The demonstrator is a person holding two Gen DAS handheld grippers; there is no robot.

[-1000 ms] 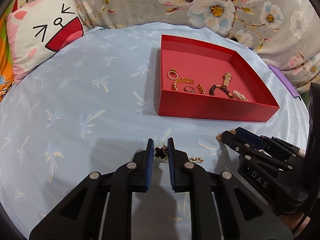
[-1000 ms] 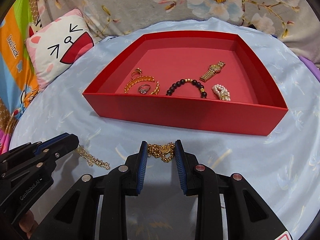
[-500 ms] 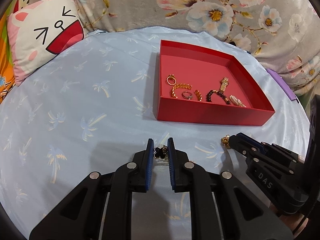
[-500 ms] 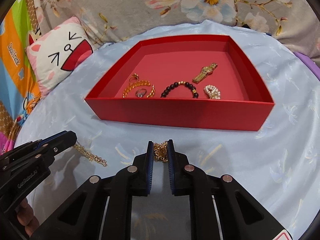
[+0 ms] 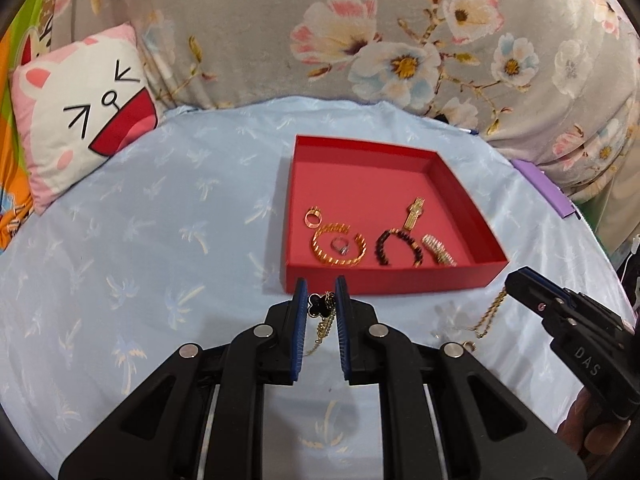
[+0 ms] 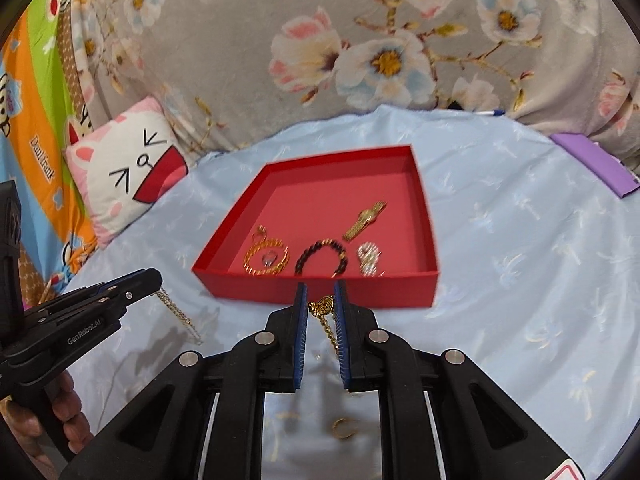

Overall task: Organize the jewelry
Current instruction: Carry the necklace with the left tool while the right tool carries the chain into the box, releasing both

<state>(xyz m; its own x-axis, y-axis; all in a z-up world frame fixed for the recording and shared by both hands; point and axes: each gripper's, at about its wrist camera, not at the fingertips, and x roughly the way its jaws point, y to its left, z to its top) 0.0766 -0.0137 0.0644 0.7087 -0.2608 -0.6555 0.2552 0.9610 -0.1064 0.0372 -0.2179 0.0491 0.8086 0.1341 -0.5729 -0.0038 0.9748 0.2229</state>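
Since a second ago both claws have risen off the blue palm-print sheet (image 5: 160, 240), each lifting a chain clear so its tail hangs free, and the red box (image 5: 384, 284) now sits smaller, mid-frame. The left claw (image 5: 321, 304) is clenched on a black clover pendant (image 5: 319, 306), whose fine gold chain dangles below the pads at lower centre. The right claw (image 6: 320, 304) grips a gold coin-charm chain (image 6: 325, 307) the same way; in the left view its links trail down at right, the end apparently still touching the sheet. Pinching at the pendant likely keeps each chain from tangling while carried toward the box.

Inside the box, along its near wall, lie a gold bangle (image 5: 339, 245) ringed around a small stone ring (image 5: 340, 245), a dark bead bracelet (image 5: 399, 247), a gold watch (image 5: 414, 213) and a pearl piece (image 5: 439, 250). A small gold hoop (image 6: 344, 428) remains on the sheet at bottom centre of the right view.

Readable writing: "DAS" on the right claw's side, "GenRobot.AI" on the left's. The cat-face cushion (image 5: 80, 120) sits upper left.
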